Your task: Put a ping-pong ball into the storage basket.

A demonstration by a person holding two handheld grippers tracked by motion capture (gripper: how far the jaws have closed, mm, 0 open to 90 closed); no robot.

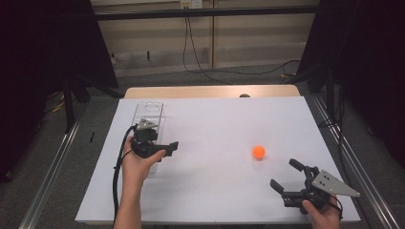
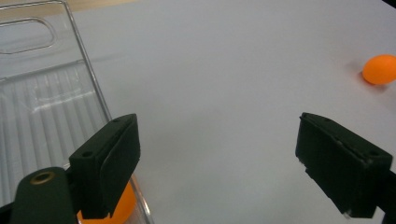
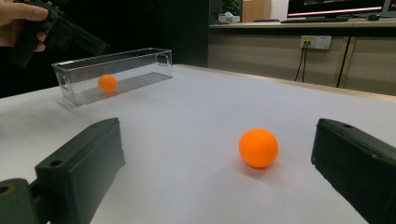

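Observation:
A clear plastic box (image 1: 149, 114) lies lengthwise on the left of the white table. One orange ball (image 3: 107, 83) rests inside it near its close end, and I see the same ball (image 2: 119, 207) under my left jaw. My left gripper (image 1: 167, 150) hovers over the box's near end; in its own view the left gripper (image 2: 218, 126) is open, with bare table between its jaws. A second orange ball (image 1: 258, 151) lies loose on the table's right half. My right gripper (image 1: 286, 175) is open near the front right, and the loose ball (image 3: 258, 147) lies just ahead of its jaws.
A white sheet (image 1: 215, 119) covers the table, and a wooden edge (image 1: 210, 90) shows at the far side. Black cables (image 1: 200, 67) trail on the floor beyond. Metal rails (image 1: 52, 167) run along both sides, with dark curtains behind.

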